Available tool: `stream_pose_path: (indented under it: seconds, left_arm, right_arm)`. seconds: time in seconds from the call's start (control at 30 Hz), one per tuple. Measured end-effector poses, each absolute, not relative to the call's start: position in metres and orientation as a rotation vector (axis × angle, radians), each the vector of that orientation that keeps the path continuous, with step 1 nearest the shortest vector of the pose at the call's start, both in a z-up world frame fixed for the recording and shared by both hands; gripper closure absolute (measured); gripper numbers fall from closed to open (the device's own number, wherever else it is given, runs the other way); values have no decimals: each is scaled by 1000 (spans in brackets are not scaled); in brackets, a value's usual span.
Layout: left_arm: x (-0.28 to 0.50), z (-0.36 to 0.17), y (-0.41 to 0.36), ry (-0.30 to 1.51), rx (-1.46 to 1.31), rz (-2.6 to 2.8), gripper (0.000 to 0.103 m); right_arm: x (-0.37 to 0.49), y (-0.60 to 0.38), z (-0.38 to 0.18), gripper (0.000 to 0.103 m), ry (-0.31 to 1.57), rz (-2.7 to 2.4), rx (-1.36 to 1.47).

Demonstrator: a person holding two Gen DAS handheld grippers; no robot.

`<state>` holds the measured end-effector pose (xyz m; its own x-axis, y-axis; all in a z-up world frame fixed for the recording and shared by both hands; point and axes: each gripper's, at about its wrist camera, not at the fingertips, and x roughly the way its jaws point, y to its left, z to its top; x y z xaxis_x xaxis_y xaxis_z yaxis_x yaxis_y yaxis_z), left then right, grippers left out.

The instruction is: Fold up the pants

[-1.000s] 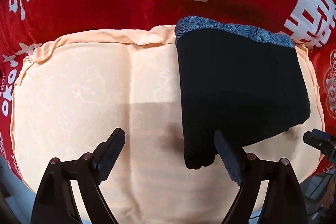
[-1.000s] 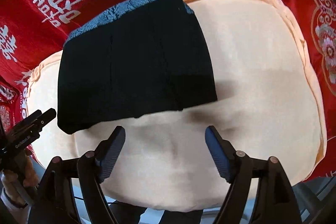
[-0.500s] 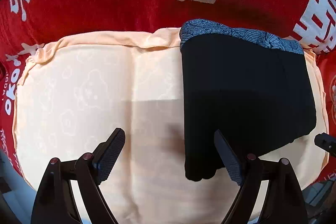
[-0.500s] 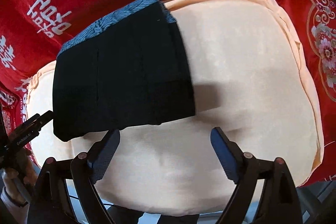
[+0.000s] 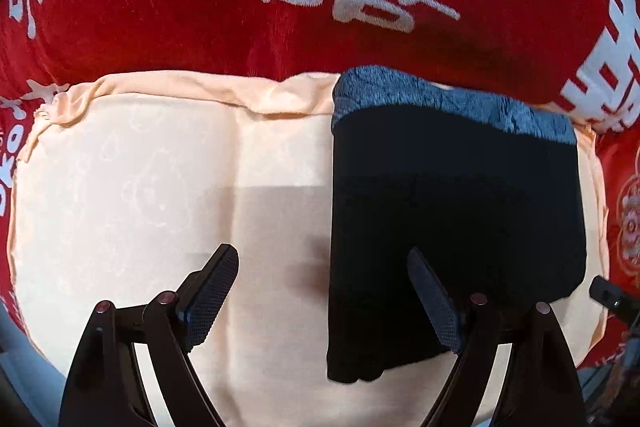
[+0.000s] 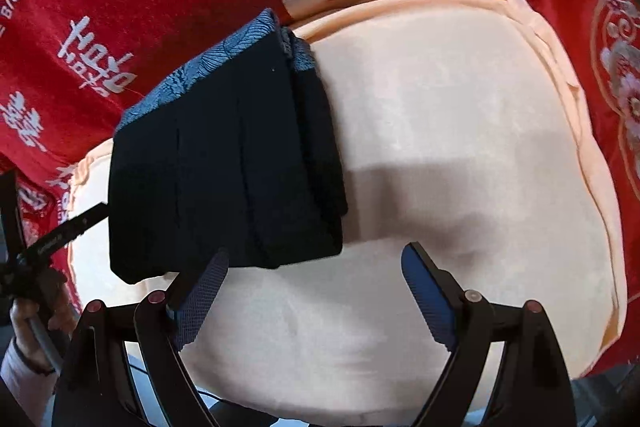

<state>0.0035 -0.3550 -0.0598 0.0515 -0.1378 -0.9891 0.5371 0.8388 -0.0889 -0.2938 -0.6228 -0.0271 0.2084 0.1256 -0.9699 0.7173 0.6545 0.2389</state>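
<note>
Red blanket (image 5: 168, 11) with white woven characters filling the background, biggest thing on show. On top of it, peach cushion (image 5: 132, 195), broad and plump, serving as the folding surface.

Dark pants (image 5: 452, 211) lying on the cushion's right half in the left view, folded into a compact block, blue patterned waistband (image 5: 448, 99) at the far edge against the blanket. In the right view the pants (image 6: 224, 163) showing stacked layers along the right-hand fold, more of that layered edge visible than a second ago, when the bundle looked a flat, wider slab. Camera angles shifted and both views drawn closer; bundle itself apparently not disturbed. Reads as the fold being essentially done, with only tidying or a final halving possibly left.

Left claw (image 5: 324, 303) spread wide, nothing between the pads, hovering low with its right finger over the pants' near corner and its left finger over bare cushion. Right claw (image 6: 312, 303) likewise spread wide and empty, its left finger just at the bundle's near edge, contact not certain. Far tip of the other tool peeking in at each view's edge.

No containers anywhere in view, so nothing to report inside any.
</note>
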Motion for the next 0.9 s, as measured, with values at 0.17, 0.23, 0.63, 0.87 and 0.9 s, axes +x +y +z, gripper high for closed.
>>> stream_pose_path:
  seconds: [0.17, 0.23, 0.63, 0.87, 0.9]
  left_arm:
    - [12, -64, -364, 1462, 292, -548, 16]
    - [14, -66, -368, 1475, 282, -562, 16]
    - [22, -82, -381, 1501, 249, -631, 16]
    - [31, -99, -386, 1535, 237, -679, 16]
    - [33, -101, -385, 1544, 223, -687, 16]
  right_arm:
    - [-288, -640, -33, 0, 1302, -445, 816]
    - [-284, -647, -36, 0, 1289, -417, 832]
    - [-266, -678, -62, 0, 1281, -314, 920]
    - [-253, -682, -73, 0, 1271, -240, 939]
    - [-252, -683, -76, 0, 1271, -234, 948]
